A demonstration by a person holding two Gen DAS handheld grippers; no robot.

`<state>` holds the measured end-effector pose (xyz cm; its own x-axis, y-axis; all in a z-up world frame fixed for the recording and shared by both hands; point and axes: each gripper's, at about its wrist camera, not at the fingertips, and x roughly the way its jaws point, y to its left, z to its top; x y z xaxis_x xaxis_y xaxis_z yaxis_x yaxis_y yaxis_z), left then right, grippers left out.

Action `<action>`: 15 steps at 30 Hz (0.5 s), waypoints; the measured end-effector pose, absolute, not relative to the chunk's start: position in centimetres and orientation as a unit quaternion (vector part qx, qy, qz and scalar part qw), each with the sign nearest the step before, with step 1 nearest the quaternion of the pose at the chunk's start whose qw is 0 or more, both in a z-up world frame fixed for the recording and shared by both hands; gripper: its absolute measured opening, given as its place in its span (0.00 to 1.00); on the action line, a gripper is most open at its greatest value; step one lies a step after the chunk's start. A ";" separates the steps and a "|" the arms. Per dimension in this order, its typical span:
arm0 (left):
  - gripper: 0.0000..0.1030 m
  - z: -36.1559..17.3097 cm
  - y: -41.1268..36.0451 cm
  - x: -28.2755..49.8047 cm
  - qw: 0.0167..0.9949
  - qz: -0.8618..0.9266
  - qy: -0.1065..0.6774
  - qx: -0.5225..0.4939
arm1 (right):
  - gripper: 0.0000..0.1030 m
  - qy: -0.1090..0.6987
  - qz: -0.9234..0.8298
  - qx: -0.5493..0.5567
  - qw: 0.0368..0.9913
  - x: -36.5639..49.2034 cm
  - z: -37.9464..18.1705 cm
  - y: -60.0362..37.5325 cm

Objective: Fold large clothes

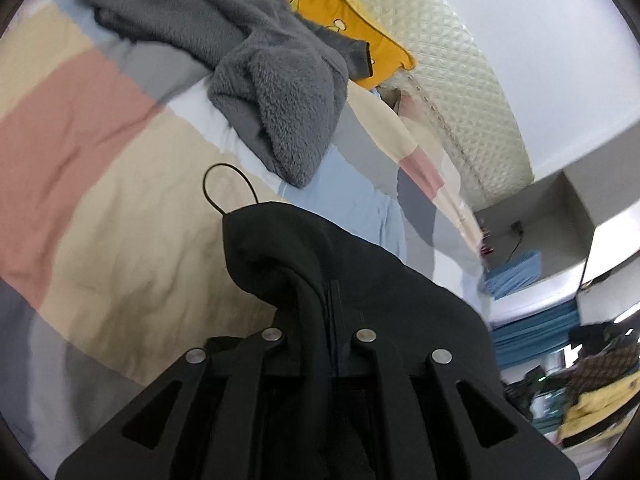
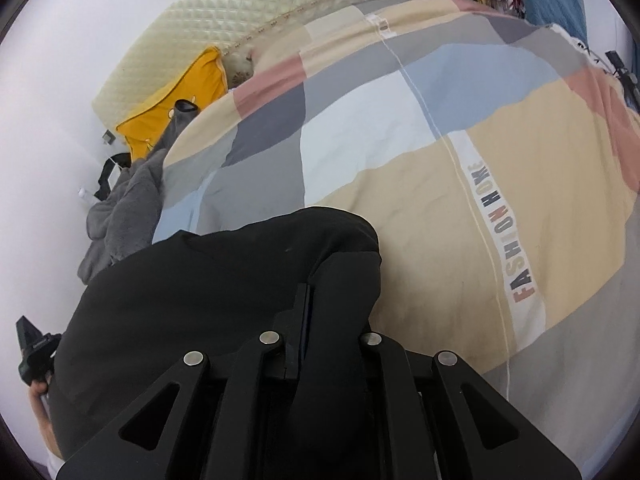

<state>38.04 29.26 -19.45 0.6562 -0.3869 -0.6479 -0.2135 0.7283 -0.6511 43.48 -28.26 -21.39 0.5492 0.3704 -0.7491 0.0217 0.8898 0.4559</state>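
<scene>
A black garment (image 1: 360, 280) hangs bunched over my left gripper (image 1: 320, 312), which is shut on its edge; a thin black hanging loop (image 1: 228, 188) sticks up from it. In the right wrist view the same black garment (image 2: 208, 288) stretches to the left, and my right gripper (image 2: 304, 308) is shut on another part of its edge. Both grippers hold it above the bed. The fingertips are mostly hidden by the cloth. My left gripper also shows at the far left of the right wrist view (image 2: 32, 352).
The bed has a patchwork quilt (image 1: 100, 160) in pink, beige, blue and grey (image 2: 440, 140). A grey fleece garment (image 1: 256, 72) lies crumpled near a yellow pillow (image 1: 360, 12) and a quilted cream headboard (image 1: 460, 80). A cluttered desk (image 1: 580, 380) stands beyond the bed.
</scene>
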 end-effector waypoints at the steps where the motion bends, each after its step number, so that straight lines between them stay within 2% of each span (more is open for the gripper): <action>1: 0.10 -19.1 29.1 37.8 0.837 -0.050 0.412 -0.357 | 0.11 0.461 0.099 0.212 0.856 43.2 -21.1 -28.3; 2: 0.11 -18.7 29.1 37.3 0.839 -0.049 0.409 -0.356 | 0.13 0.460 0.093 0.213 0.857 42.8 -20.8 -28.4; 4: 0.14 -18.2 29.0 36.9 0.840 -0.046 0.409 -0.354 | 0.25 0.461 0.082 0.220 0.856 42.2 -20.2 -28.5; 6: 0.36 -17.4 28.9 36.4 0.842 -0.042 0.405 -0.354 | 0.27 0.458 0.082 0.231 0.855 41.5 -19.5 -28.8; 7: 0.57 -17.0 29.0 36.1 0.843 -0.042 0.398 -0.360 | 0.32 0.457 0.078 0.231 0.856 41.1 -19.1 -28.9; 8: 0.71 -16.6 29.1 35.8 0.847 -0.038 0.391 -0.359 | 0.36 0.455 0.074 0.227 0.858 40.6 -18.6 -28.9; 10: 0.76 -15.4 29.0 34.9 0.864 -0.021 0.380 -0.330 | 0.67 0.451 0.062 0.216 0.863 39.4 -17.4 -29.2; 11: 0.76 -14.9 28.8 34.4 0.870 -0.008 0.379 -0.315 | 0.72 0.445 0.053 0.212 0.868 38.4 -16.6 -29.5; 15: 0.77 -13.0 27.4 32.1 0.882 0.010 0.388 -0.267 | 0.73 0.425 0.047 0.203 0.881 35.4 -13.6 -30.0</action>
